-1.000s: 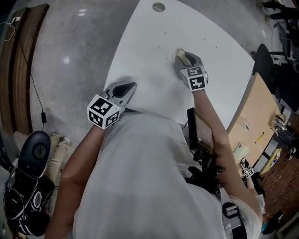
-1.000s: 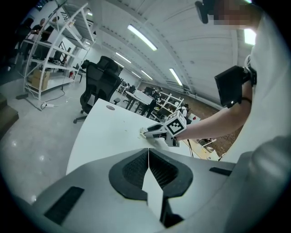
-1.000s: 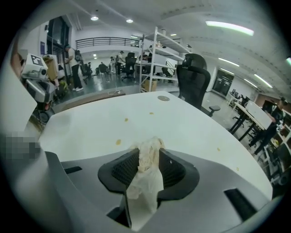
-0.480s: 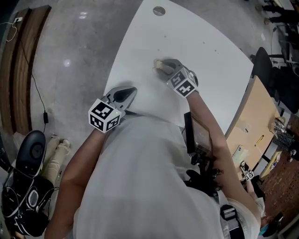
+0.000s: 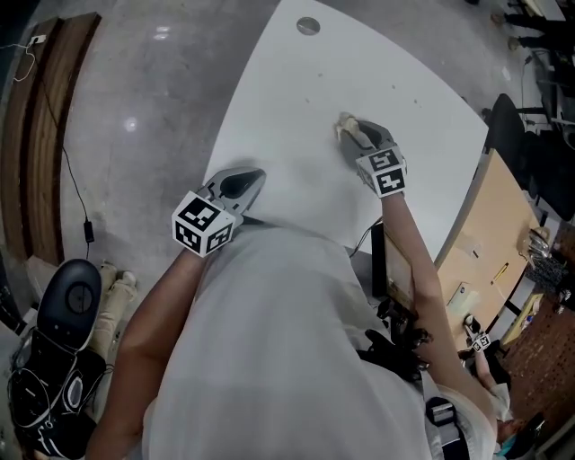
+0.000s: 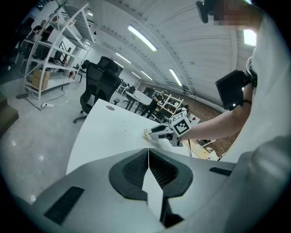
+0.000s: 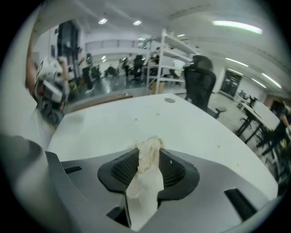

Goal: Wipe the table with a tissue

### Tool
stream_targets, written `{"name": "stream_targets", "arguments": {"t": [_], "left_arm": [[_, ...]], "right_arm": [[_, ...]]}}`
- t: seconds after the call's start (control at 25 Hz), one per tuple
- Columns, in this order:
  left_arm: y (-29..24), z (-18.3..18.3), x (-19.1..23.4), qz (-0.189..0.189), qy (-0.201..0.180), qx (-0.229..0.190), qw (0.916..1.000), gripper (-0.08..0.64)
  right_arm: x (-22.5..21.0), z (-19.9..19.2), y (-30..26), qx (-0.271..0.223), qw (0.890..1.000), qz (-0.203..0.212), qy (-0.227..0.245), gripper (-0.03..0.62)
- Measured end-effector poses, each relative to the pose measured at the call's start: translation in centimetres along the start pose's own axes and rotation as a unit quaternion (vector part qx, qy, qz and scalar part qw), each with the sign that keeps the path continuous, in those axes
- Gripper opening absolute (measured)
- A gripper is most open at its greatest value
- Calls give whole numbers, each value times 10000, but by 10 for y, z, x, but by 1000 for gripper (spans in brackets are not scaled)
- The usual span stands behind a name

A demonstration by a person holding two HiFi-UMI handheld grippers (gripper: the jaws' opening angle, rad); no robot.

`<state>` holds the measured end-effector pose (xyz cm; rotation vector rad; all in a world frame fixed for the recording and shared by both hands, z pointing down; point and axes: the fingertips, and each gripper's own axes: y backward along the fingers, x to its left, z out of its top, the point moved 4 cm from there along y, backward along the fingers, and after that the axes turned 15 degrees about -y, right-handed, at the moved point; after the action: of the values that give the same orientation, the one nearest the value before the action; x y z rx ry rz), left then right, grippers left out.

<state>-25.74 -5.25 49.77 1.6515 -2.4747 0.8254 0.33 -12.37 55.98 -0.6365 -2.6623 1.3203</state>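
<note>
A crumpled off-white tissue sits pinched between the jaws of my right gripper, which is shut on it. In the head view that gripper presses the tissue onto the white table right of its middle. The left gripper view shows the tissue at the tip of the right gripper, down on the tabletop. My left gripper hovers at the table's near edge, its jaws shut with nothing between them.
A round grey grommet sits at the table's far end. Small crumbs dot the tabletop. A black office chair and shelving stand beyond the table. A wooden desk adjoins on the right. A black bag lies on the floor.
The right gripper slid the tissue left and nearer across the table, then back right to about where it began. The left gripper stayed put.
</note>
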Motion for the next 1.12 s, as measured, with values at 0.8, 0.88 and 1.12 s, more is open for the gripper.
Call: {"name": "stream_targets", "arguments": {"t": [0.8,0.88,1.12], "left_arm": [[7,-3,18,158,74,-14,9998,8],[10,-3,19,196,103,-31,9998,8],[20,-9,24,302,217,-52,9993,8]], "right_arm": [[19,15,-32,9,9998,20,174,138],[26,25,-40,-38,9998,95,173,138],[43,50,-65,-61,9992,301,267,138]]}}
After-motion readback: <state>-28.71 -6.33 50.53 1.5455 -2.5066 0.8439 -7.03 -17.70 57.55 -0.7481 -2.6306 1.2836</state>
